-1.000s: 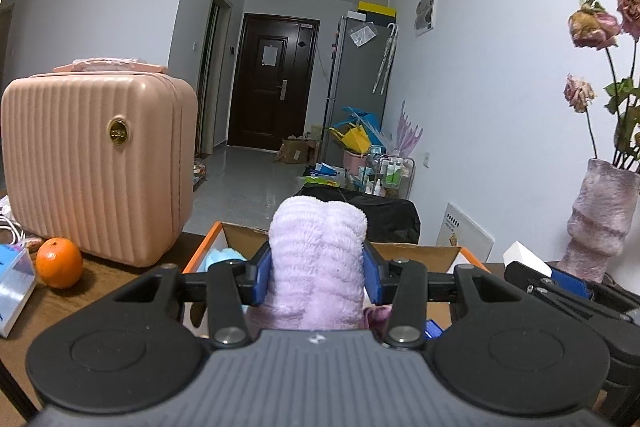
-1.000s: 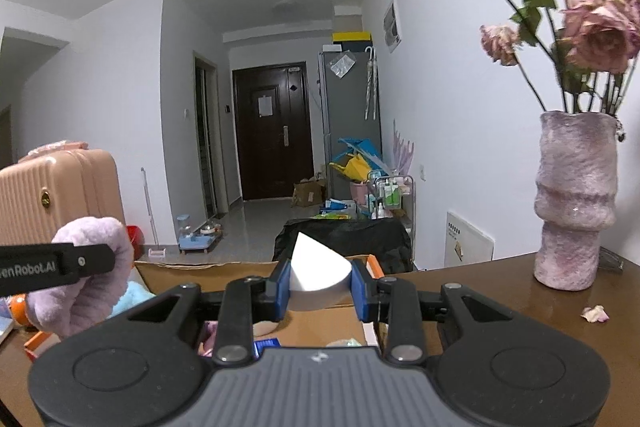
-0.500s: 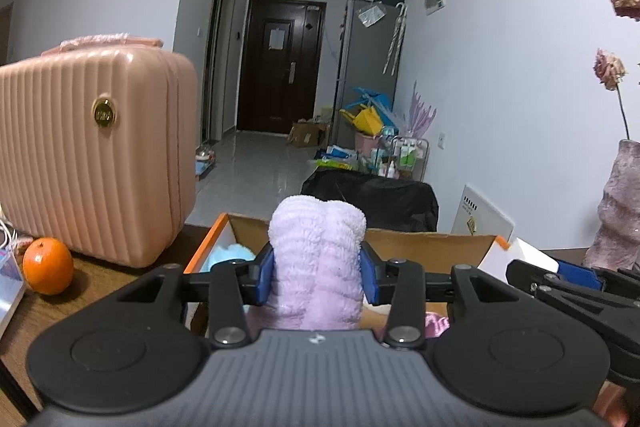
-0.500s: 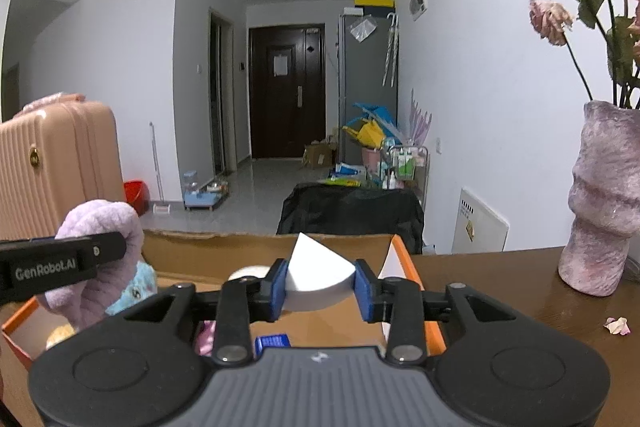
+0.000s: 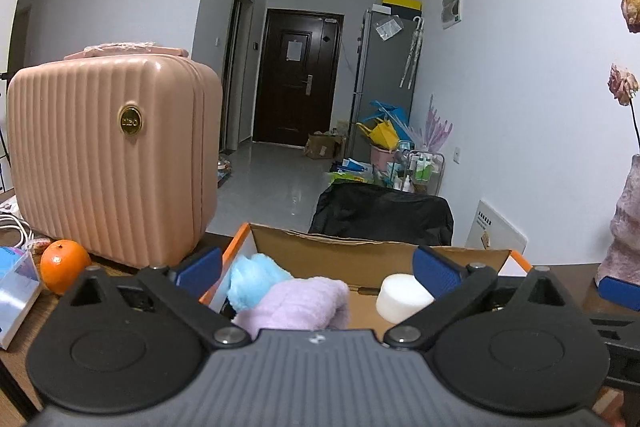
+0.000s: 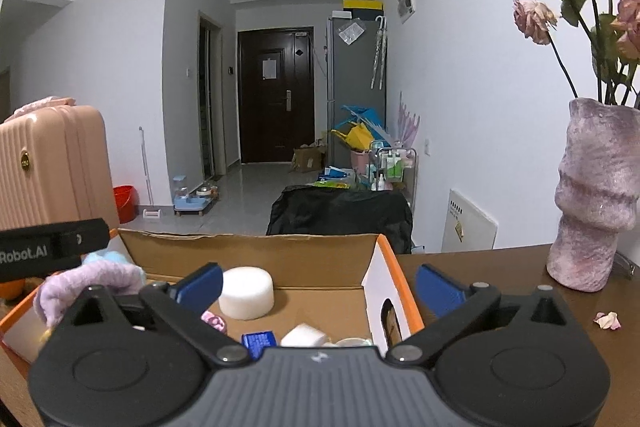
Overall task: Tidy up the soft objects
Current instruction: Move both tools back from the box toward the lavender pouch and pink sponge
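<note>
1. Step in hand: release. Your left hand-held gripper (image 5: 316, 273) stands with its jaws spread wide and nothing between them; the lilac towel (image 5: 298, 303) lies just below, inside the cardboard box (image 5: 360, 255), touching the blue plush (image 5: 252, 277).
2. Your right hand-held gripper (image 6: 318, 285) is likewise spread apart and empty; the white foam cylinder (image 6: 246, 293) rests on the box floor near its left finger, clear of the pads.
3. Other contents, seen in the right wrist view: a small white piece (image 6: 302, 337), a blue packet (image 6: 259, 341) and a pink item (image 6: 214, 319) lie lower in the box; what they are cannot be told exactly.
4. Difference from the earlier frames: half a second ago your left jaws clamped the towel upright and your right jaws clamped a white foam piece; both are now let go and lie in the box.
5. Next move, as a judgement: lift both grippers straight clear of the box walls, then look over the bench (image 6: 500, 267) for remaining soft items. The orange (image 5: 64, 266), the pink case (image 5: 108, 163) and the vase (image 6: 596, 195) appear rigid and probably stay.
</note>
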Demonstrator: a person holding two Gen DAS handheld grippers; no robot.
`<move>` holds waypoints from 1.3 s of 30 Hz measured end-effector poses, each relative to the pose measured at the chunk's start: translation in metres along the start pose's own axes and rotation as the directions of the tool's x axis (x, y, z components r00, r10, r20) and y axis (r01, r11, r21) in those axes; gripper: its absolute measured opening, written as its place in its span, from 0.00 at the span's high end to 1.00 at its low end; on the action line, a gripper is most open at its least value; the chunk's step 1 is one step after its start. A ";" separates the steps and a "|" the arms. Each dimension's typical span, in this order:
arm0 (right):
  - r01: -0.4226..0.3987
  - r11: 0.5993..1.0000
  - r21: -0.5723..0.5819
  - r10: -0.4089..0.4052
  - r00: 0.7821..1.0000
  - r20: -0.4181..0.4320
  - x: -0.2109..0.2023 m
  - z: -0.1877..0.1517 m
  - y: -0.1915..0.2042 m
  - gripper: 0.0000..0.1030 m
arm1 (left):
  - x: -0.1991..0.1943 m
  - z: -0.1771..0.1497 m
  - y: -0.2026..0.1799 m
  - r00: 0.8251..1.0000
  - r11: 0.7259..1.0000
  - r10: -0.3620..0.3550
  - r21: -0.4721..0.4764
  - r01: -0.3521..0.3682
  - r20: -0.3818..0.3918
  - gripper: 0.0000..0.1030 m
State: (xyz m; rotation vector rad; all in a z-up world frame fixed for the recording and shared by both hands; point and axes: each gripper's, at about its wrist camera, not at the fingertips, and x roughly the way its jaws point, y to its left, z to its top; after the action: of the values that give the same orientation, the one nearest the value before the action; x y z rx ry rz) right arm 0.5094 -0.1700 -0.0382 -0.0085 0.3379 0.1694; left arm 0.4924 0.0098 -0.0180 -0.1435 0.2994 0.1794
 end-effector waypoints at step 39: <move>-0.002 0.995 -0.095 0.005 1.000 0.031 -0.130 -0.055 -0.019 0.00 | -0.104 -0.040 0.011 0.999 0.997 -0.049 0.065 0.051 -0.023 0.00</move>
State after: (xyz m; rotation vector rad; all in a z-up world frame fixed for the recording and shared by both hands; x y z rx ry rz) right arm 0.3738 -0.2124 -0.0479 -0.0993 0.2984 0.1887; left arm 0.3813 -0.0018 -0.0251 -0.0883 0.3218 0.1186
